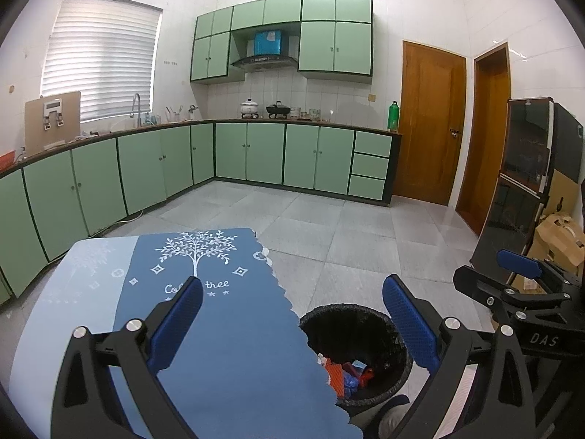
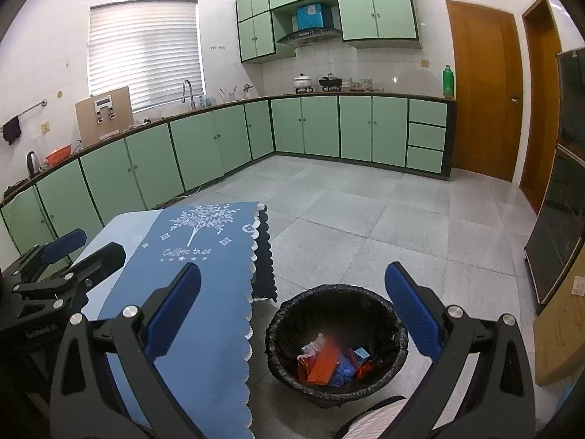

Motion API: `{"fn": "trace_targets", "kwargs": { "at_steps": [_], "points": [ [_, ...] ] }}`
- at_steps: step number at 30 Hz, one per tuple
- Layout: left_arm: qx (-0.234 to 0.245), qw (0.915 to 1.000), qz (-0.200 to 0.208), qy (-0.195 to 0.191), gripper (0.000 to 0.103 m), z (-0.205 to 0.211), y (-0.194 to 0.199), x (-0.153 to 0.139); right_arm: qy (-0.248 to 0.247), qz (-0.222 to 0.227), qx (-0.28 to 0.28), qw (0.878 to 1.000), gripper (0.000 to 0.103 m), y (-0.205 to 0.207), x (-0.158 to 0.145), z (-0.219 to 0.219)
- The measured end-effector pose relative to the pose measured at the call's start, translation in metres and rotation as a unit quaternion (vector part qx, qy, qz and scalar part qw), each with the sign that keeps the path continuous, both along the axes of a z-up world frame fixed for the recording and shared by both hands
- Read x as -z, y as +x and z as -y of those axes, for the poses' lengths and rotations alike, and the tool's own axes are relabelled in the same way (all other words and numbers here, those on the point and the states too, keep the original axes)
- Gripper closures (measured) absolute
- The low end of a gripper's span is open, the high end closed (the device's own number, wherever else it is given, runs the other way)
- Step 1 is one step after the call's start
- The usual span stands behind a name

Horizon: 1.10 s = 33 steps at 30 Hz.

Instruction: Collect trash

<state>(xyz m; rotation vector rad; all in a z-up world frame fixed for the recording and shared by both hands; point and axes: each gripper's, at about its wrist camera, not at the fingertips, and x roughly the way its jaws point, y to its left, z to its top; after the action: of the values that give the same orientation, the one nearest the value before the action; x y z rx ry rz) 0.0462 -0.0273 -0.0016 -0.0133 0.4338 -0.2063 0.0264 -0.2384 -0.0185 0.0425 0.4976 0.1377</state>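
Both my tongs are spread wide and hold nothing. My left tongs (image 1: 292, 325) hang above the near right edge of the surface (image 1: 234, 347) with its blue cloth; my right tongs (image 2: 292, 314) hang above the black-lined bin (image 2: 336, 340), which stands on the floor just right of the surface. The trash (image 2: 329, 362) lies at the bottom of the bin: an orange piece, something blue, perhaps a white scrap, though it is blurred.
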Motion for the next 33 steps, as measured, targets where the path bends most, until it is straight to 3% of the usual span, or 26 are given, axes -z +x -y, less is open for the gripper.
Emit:
{"fn": "trace_targets", "kwargs": {
  "at_steps": [33],
  "points": [
    [-0.003, 0.9999, 0.010, 0.002, 0.006, -0.0015, -0.0105, -0.0051, 0.000, 0.011, -0.005, 1.000, 0.005, -0.0050, -0.0041, -0.0060]
  ]
}}
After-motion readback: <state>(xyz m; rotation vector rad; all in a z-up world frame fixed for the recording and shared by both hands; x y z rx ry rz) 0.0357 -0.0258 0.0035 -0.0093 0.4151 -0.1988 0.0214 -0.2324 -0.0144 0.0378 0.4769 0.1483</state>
